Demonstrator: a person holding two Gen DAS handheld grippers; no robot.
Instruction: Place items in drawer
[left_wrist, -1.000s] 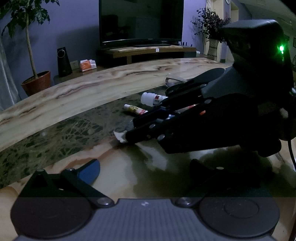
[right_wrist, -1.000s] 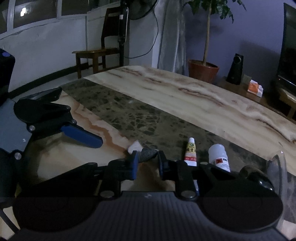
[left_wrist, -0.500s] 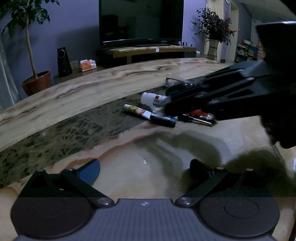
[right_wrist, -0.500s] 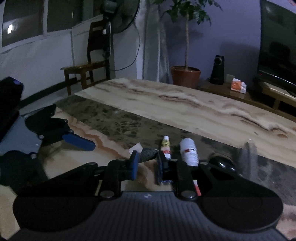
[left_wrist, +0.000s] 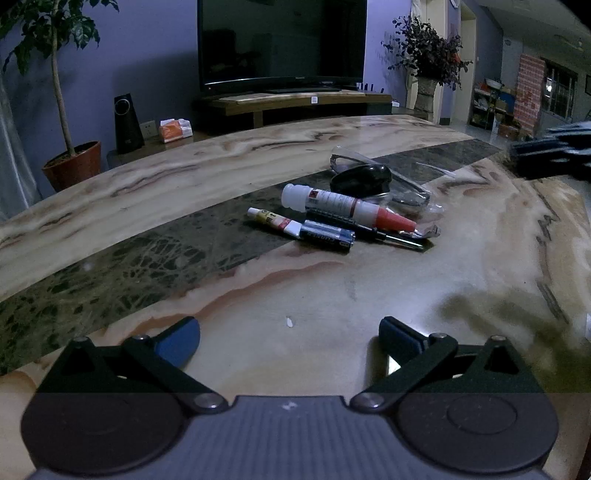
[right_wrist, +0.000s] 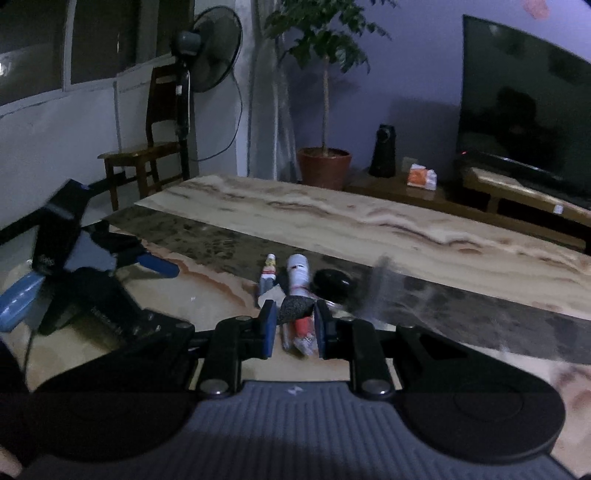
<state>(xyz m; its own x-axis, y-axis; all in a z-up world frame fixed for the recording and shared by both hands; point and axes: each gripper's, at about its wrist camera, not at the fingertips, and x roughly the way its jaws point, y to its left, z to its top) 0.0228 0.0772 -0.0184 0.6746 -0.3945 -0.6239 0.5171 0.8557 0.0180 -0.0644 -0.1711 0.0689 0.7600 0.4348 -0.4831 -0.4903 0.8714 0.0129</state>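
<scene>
My right gripper (right_wrist: 295, 325) is shut on a small dark grey and white piece (right_wrist: 295, 308) and holds it above the marble table (right_wrist: 406, 229). In the left wrist view that gripper (left_wrist: 554, 155) shows only as a blurred shape at the right edge. On the table lie a white bottle with a red tip (left_wrist: 343, 206), a small glue tube (left_wrist: 273, 221), a blue battery (left_wrist: 327, 236), a thin screwdriver (left_wrist: 373, 232) and a black oval case (left_wrist: 362, 179). My left gripper (left_wrist: 290, 336) rests low over the table, open and with nothing between its fingers. No drawer is in view.
Clear glasses (left_wrist: 391, 177) lie behind the black case. A tiny white crumb (left_wrist: 290, 322) sits on the table in front of my left gripper. Beyond the table stand a television (left_wrist: 280, 44), a potted plant (left_wrist: 72, 166), a speaker (left_wrist: 127, 123), a fan (right_wrist: 207, 55) and a chair (right_wrist: 147, 155).
My right gripper has lifted the small piece off the table and swung away to the right, leaving the left wrist view almost entirely. The left gripper has stayed put.
</scene>
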